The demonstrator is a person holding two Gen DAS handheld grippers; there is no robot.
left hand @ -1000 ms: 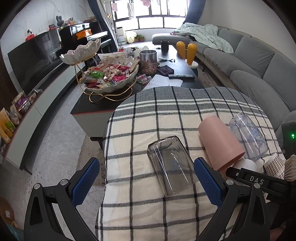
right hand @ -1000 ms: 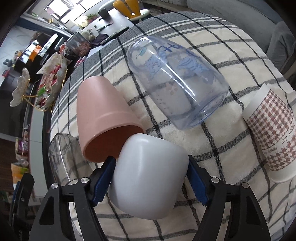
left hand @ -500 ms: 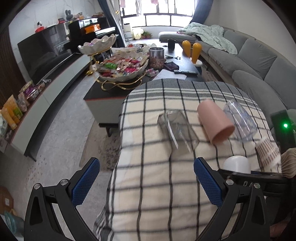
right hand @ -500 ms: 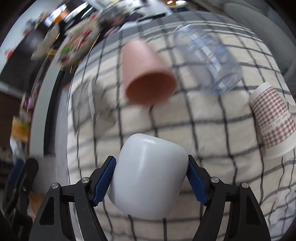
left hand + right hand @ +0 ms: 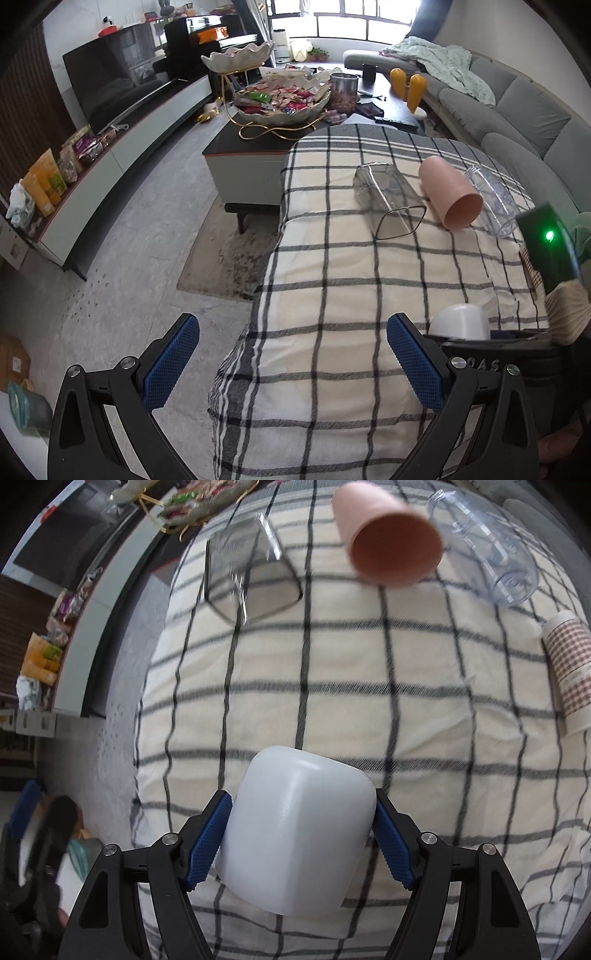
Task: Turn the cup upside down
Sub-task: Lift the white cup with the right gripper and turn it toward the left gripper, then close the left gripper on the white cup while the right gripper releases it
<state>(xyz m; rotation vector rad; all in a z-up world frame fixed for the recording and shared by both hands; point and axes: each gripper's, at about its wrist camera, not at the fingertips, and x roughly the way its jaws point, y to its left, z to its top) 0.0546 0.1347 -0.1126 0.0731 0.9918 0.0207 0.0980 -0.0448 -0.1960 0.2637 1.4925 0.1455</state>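
My right gripper [image 5: 301,830] is shut on a white cup [image 5: 295,827], its closed bottom pointing away from me, held above the checked cloth [image 5: 369,686]. The white cup also shows in the left wrist view [image 5: 460,321] at the lower right. My left gripper [image 5: 291,362] is open and empty above the near left edge of the cloth-covered table. A pink cup [image 5: 391,542], a square clear glass [image 5: 247,572], a clear plastic cup [image 5: 487,557] and a checked paper cup [image 5: 569,672] lie on their sides on the cloth.
A dark coffee table [image 5: 258,147] with a tiered snack bowl [image 5: 280,99] stands beyond the cloth. A grey sofa [image 5: 517,110] runs along the right. A TV unit [image 5: 122,122] lines the left wall. Bare floor lies to the left.
Both grippers have pulled back toward me and risen; the lying cups now look smaller and farther. The right gripper has carried the white cup away from the pink cup.
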